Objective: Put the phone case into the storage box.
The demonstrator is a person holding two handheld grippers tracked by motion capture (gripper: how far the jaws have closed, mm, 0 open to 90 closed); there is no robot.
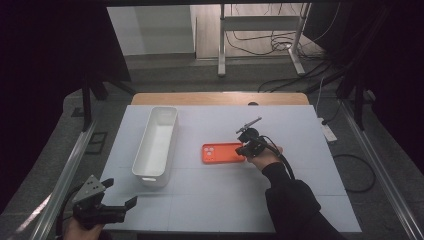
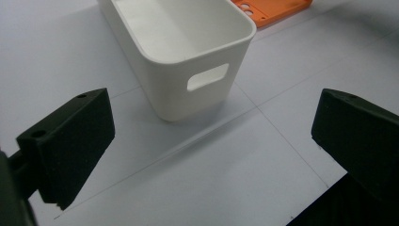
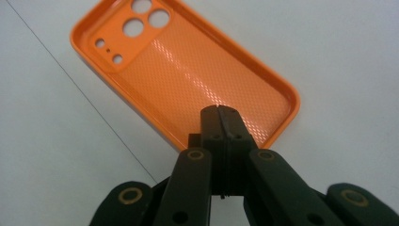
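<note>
Right gripper view: my right hand-held gripper [image 3: 220,115] is clenched on the near rim of the orange phone case [image 3: 188,70], which lies open side up on the surface [image 3: 329,56]. I judge the edge pinch suits lifting so thin a shell. In the high view the case sits at 3 o'clock of the white bin [image 1: 156,145], probably its destination. The left hand-held gripper [image 1: 121,197] is released, holding nothing, at 7 o'clock of the bin.
</note>
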